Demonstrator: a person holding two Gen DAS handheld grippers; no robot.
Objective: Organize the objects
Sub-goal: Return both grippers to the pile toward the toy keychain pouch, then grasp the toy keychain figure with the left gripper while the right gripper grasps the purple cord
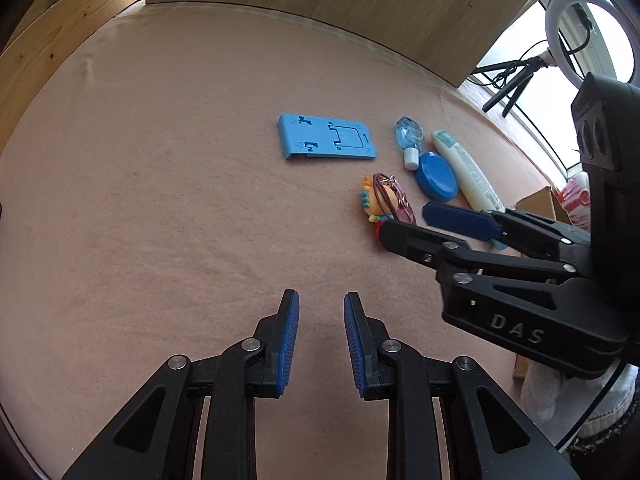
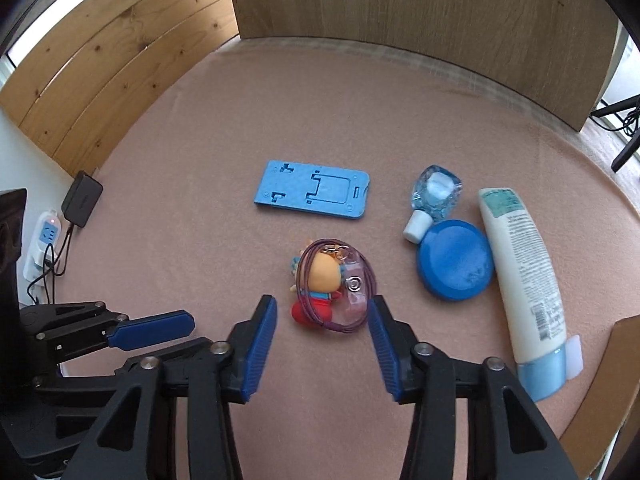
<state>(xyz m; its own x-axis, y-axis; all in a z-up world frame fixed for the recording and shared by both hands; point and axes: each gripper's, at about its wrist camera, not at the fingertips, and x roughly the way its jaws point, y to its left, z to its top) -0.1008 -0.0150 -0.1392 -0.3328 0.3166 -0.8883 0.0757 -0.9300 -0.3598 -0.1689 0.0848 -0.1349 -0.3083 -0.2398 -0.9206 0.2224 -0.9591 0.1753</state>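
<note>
table cover (image 2: 360, 120): matt felt-like cloth | wall panels (image 2: 120, 60): knotty wood | round lid (image 2: 456, 260): smooth plastic

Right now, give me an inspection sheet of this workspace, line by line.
Surface: pink felt mat, flat, wooden panels behind.
Job's things: blue phone stand lying flat; toy keychain with purple cord; small clear bottle lying down, cap touching the round blue lid; white tube lying beside the lid.
Clutter: nothing seen on the mat.
Grippers: right gripper open, fingers either side of the keychain, not touching; left gripper open over bare mat.
Cables: power strip and black adapter with cords, off the mat's left edge.
Surroundings: ring light on a tripod by the window; cardboard box.
</note>
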